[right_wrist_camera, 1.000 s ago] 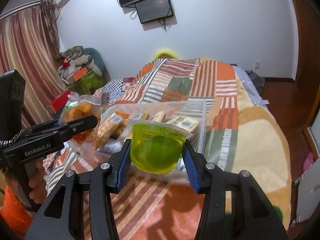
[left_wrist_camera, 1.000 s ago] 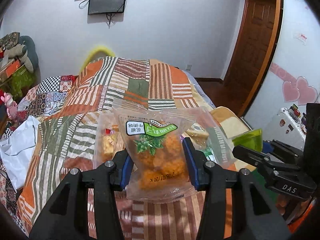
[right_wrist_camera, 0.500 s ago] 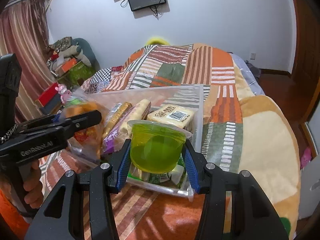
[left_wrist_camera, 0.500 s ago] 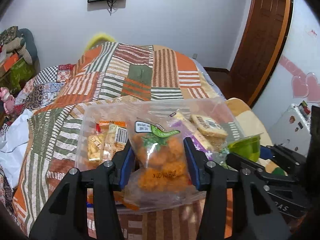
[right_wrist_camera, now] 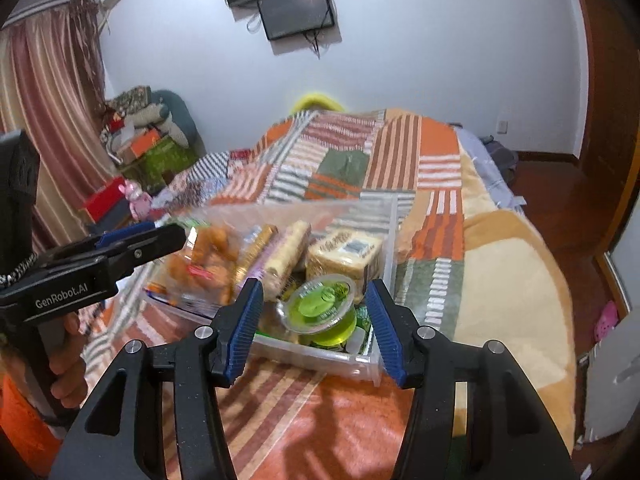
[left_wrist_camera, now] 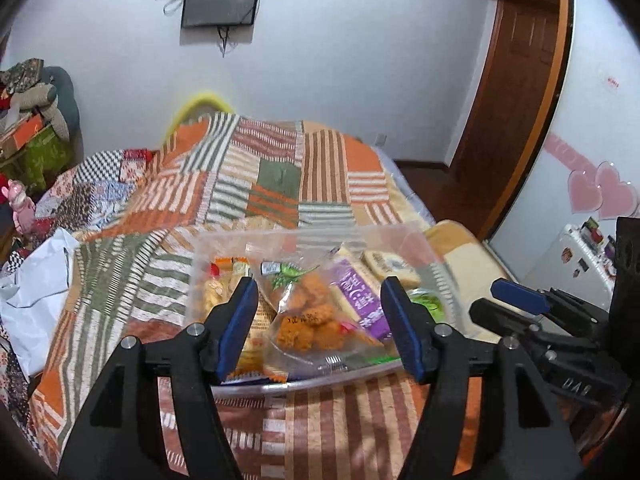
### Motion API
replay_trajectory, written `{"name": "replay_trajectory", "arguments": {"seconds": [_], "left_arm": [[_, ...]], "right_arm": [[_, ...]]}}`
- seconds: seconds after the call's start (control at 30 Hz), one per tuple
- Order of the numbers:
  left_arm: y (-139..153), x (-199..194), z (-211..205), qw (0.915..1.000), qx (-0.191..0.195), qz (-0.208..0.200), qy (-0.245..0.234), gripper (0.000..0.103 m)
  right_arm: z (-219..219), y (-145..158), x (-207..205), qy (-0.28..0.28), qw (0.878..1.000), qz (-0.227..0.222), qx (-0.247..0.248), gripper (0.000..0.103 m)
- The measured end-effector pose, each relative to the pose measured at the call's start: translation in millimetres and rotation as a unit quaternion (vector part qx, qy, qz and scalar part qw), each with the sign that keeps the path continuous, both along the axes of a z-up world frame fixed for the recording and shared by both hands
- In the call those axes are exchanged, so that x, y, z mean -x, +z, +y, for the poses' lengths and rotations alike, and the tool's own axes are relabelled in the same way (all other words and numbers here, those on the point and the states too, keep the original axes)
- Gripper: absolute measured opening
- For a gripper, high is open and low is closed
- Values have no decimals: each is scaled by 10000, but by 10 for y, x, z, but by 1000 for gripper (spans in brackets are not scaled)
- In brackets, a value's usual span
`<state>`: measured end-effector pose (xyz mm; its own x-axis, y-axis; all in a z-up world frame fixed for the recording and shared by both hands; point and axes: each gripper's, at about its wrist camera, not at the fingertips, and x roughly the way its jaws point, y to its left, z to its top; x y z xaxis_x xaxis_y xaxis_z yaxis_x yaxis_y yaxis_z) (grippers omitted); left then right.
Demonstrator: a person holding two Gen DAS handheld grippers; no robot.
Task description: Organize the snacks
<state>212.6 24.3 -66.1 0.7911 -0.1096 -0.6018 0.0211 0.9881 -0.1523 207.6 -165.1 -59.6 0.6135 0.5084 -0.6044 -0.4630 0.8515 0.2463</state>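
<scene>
A clear plastic bin [left_wrist_camera: 224,240] stands on the striped bedspread and holds several snacks; it also shows in the right wrist view [right_wrist_camera: 384,216]. My left gripper [left_wrist_camera: 320,320] is open above the bin's near edge, with a clear bag of orange fried snacks [left_wrist_camera: 308,320] lying in the bin between its fingers. My right gripper [right_wrist_camera: 316,320] is open, and a green jelly cup [right_wrist_camera: 322,310] rests tilted in the bin's near corner between its fingers. A purple packet [left_wrist_camera: 358,300] and a wrapped cracker block [right_wrist_camera: 344,256] also lie in the bin.
The patchwork bedspread [left_wrist_camera: 260,176] covers the bed all round the bin. A white cloth [left_wrist_camera: 32,296] lies at the left edge. Boxes and stuffed toys [right_wrist_camera: 144,140] are piled by the curtain. A wooden door [left_wrist_camera: 516,92] stands at the right. The right gripper shows at the left view's right edge [left_wrist_camera: 520,300].
Both grippers have opened. The orange snack bag and the green jelly cup have dropped out of the fingers into the bin, and both grippers have drawn back a little.
</scene>
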Motion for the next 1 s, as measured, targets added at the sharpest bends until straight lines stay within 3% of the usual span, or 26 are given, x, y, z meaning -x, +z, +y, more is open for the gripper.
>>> {"name": "replay_trajectory", "arguments": {"seconds": [0.23,0.43,0.8,1.0], "left_arm": [[444,504,12,9981,-7,-613,-4,63],[730,920,19,9943,-32,-1068,52,64],[950,1464,-19,9854,-217,-1679,163,89],[959,1572,-52,9833,-305,-1778,228,98]], "right_arm": [[-115,515,368,-21,9980,-486,-398,53],[-98,888,775,-91,9923,-1131,-488,68],[5,1123,1176,-369,9812,-1866,-317,102],[-20,1130,1222,-441,9787,-1984,-297,103]]}}
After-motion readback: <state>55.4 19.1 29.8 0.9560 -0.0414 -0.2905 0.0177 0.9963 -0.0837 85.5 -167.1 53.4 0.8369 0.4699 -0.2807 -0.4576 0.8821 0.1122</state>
